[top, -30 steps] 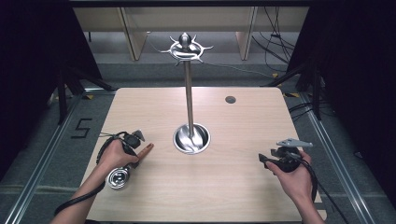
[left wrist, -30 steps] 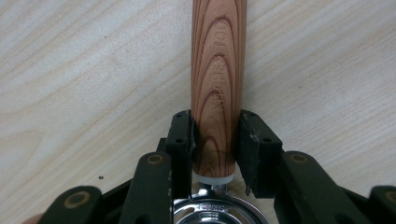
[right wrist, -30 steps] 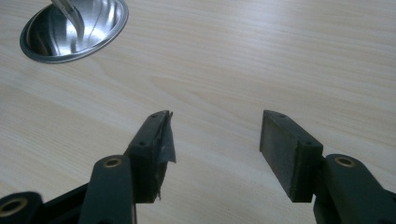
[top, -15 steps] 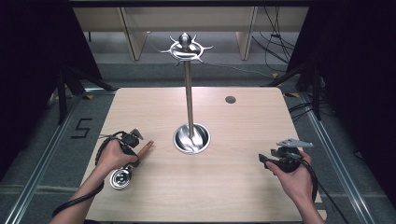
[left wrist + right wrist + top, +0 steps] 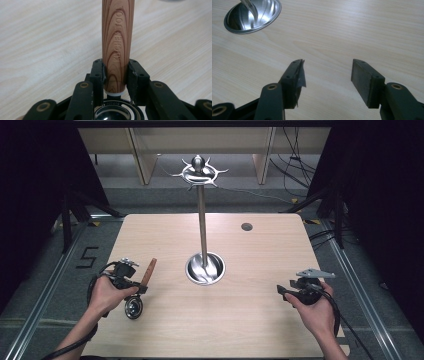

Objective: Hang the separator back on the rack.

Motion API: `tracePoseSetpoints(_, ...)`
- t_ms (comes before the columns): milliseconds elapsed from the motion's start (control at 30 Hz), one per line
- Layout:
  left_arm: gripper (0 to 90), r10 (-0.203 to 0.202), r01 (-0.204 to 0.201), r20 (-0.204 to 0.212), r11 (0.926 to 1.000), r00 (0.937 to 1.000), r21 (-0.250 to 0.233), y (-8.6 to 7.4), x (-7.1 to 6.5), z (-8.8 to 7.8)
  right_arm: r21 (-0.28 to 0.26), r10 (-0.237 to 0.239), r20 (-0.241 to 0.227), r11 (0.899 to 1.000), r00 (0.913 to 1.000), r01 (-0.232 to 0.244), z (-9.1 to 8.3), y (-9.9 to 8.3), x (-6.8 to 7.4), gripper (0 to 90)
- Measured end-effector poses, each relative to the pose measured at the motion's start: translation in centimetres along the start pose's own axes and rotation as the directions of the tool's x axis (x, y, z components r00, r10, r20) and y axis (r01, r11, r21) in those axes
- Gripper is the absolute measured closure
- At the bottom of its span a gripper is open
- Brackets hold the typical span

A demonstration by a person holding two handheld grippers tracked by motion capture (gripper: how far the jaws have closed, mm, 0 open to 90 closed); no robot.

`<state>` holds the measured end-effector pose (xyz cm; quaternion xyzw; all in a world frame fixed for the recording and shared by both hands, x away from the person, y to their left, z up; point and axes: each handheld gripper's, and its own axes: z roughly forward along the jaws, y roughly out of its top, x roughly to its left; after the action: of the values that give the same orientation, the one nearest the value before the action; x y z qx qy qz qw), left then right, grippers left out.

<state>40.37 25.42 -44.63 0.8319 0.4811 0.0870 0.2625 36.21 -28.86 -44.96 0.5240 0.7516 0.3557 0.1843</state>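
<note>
Wooden-handled ladle (image 5: 141, 287) at the left front of the worktop (image 5: 240, 320), held by the left gripper (image 5: 131, 279). Handle points away toward the far side; steel bowl (image 5: 133, 307) sits nearest the person, just beside the left hand (image 5: 107, 294).

Containers: round steel base dish (image 5: 205, 268) of the utensil stand (image 5: 201, 210) at worktop centre, holding nothing but its own pole.

Left gripper view: handle (image 5: 116, 45) runs up between the two fingers (image 5: 98, 72), both pads pressed on its lower end; lettering on the wood, bowl rim below. High view gives none of that detail.

Right gripper (image 5: 285, 291) at right front, in the right hand (image 5: 315, 312). Right gripper view: fingers (image 5: 368, 82) wide apart over bare wood, dish edge (image 5: 253, 16) far off.
</note>
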Motion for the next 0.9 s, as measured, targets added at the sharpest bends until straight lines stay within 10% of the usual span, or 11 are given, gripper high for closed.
tracePoseSetpoints(167,68.1,0.011,-0.012,-0.007,0.9889,0.9999,-0.148,-1.1,-0.5,-1.2,0.0,-0.002,0.001,1.0,1.0,0.002,0.0,0.0,0.0,44.0)
tracePoseSetpoints(433,68.1,0.059,-0.06,-0.013,0.9717,0.9982,-0.229,-2.5,-1.5,-2.9,0.003,-0.003,0.007,1.0,1.0,0.003,0.0,0.0,0.0,44.0)
tracePoseSetpoints(900,68.1,0.023,-0.029,-0.019,0.9035,0.9995,-0.428,-2.9,-4.1,-4.3,0.008,-0.008,0.003,1.0,1.0,0.008,0.0,-0.1,0.0,43.9)
